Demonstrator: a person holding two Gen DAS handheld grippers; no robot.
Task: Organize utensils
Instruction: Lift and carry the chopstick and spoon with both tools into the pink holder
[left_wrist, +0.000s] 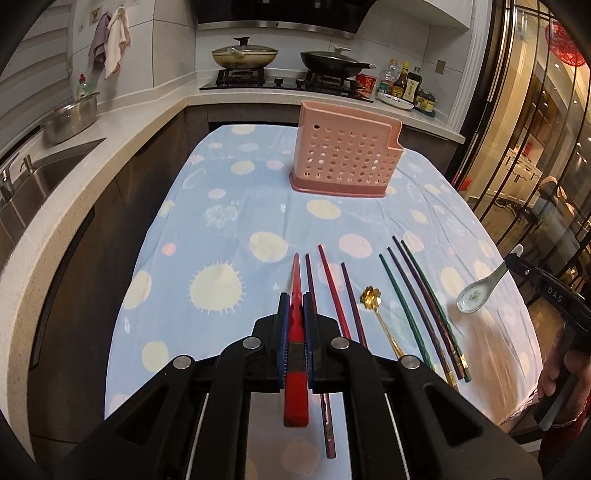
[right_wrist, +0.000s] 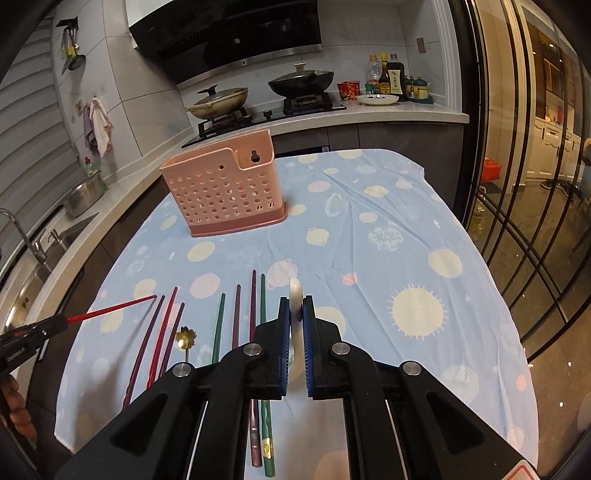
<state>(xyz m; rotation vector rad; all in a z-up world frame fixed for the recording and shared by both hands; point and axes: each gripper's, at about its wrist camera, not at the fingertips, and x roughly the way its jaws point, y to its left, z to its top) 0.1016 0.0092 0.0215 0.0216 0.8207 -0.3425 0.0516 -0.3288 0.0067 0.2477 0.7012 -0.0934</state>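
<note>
My left gripper (left_wrist: 295, 302) is shut on a red chopstick (left_wrist: 296, 280) and holds it above the table, tip forward; it also shows in the right wrist view (right_wrist: 114, 307). My right gripper (right_wrist: 295, 306) is shut on a white ceramic spoon (right_wrist: 295, 295), seen in the left wrist view (left_wrist: 476, 291) raised at the right. Several chopsticks, red, purple and green (left_wrist: 413, 295), lie side by side on the dotted blue tablecloth (left_wrist: 229, 206), with a gold flower spoon (left_wrist: 370, 297) among them. A pink perforated utensil holder (left_wrist: 347, 155) stands upright farther back.
A counter with a sink (left_wrist: 37, 181) and a steel pot (left_wrist: 72, 118) runs along the left. A stove with two lidded pans (left_wrist: 288, 59) and sauce bottles (left_wrist: 402, 83) is behind the table. Glass doors (left_wrist: 535, 147) are at the right.
</note>
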